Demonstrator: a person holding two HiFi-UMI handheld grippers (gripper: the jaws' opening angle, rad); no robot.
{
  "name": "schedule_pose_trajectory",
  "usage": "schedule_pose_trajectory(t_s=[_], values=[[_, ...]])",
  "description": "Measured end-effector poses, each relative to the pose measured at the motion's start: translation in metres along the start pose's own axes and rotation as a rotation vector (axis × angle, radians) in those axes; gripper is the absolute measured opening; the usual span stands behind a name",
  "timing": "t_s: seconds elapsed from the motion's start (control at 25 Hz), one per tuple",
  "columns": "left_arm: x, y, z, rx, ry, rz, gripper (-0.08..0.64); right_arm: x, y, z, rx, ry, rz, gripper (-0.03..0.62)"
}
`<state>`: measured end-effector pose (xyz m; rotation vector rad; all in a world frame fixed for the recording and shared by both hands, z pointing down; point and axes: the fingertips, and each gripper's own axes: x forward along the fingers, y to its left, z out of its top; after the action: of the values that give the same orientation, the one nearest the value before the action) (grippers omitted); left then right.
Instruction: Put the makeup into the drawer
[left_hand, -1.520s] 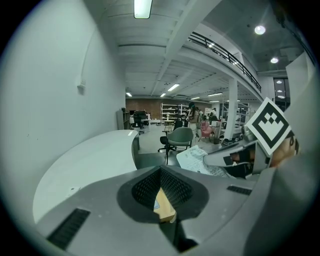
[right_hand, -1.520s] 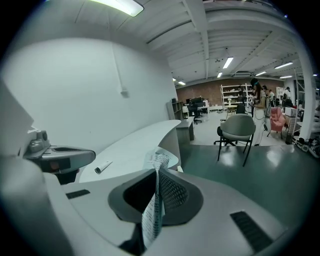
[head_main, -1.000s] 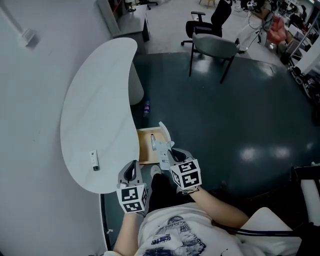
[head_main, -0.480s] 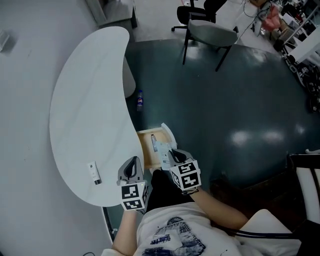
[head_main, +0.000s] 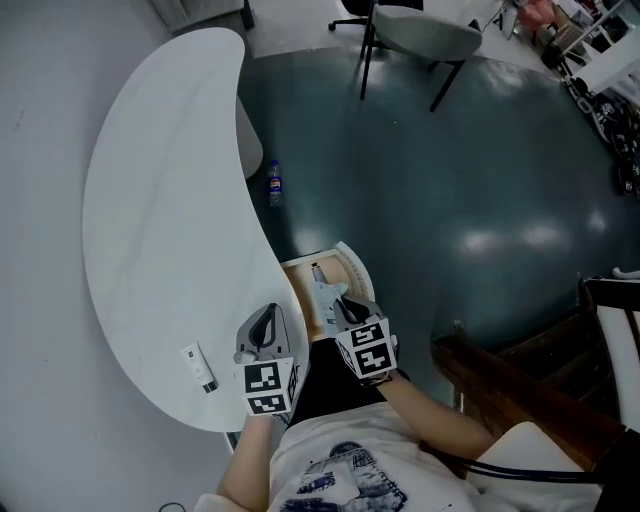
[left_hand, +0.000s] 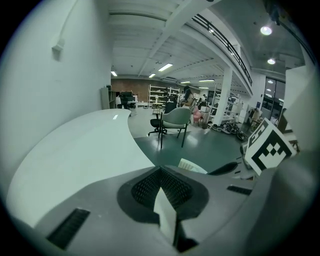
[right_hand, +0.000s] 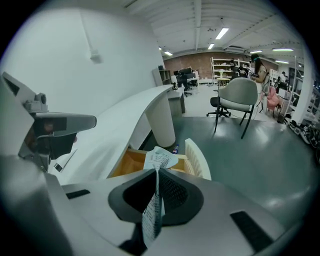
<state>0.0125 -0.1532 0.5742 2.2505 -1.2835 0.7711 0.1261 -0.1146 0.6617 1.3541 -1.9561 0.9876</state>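
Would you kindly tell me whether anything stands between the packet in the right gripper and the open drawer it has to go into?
Nothing visible does. The right gripper is shut on the printed packet, and the open drawer lies directly beyond it, its wooden inside uncovered as far as the views show.

One drawer (head_main: 297, 288), apparently one bottle (head_main: 274, 184)

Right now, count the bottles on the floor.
1: a small bottle on the dark floor, close beside the table's white pedestal. Others could be hidden beneath the table top.
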Motion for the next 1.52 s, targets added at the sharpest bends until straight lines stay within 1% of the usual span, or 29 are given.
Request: schedule_pose_trajectory(t_s=[0.16,0.32,0.44,0.6,0.76,0.96,1.32,1.52], values=[[0.022,0.008,0.0,0.011,0.028,-0.031,0.048,0.029,0.003,-0.004,0.018,0.026,0.005,0.038],[0.041,0.008,-0.001,0.013,0.023,-0.056,0.048,0.053,0.002,-0.009,0.016,0.043,0.015,0.038],[0.055,0.008,-0.003,0.01,0.022,-0.067,0.048,0.067,-0.001,-0.012,0.035,0.045,0.016,0.038],[0.066,0.01,-0.007,0.027,0.015,-0.059,0.048,0.086,-0.001,-0.02,0.042,0.061,0.038,0.038],[0.072,0.011,-0.011,0.044,0.02,-0.05,0.048,0.106,-0.004,-0.03,0.049,0.073,0.033,0.038],[0.078,0.01,-0.012,0.074,0.03,-0.045,0.048,0.123,0.0,-0.034,0.019,0.095,0.041,0.038],[0.08,0.01,-0.012,0.063,0.045,-0.048,0.048,0.139,-0.008,-0.038,0.028,0.108,0.022,0.038],[0.079,0.009,-0.011,0.059,0.054,-0.042,0.048,0.148,-0.011,-0.042,0.015,0.136,0.036,0.038]])
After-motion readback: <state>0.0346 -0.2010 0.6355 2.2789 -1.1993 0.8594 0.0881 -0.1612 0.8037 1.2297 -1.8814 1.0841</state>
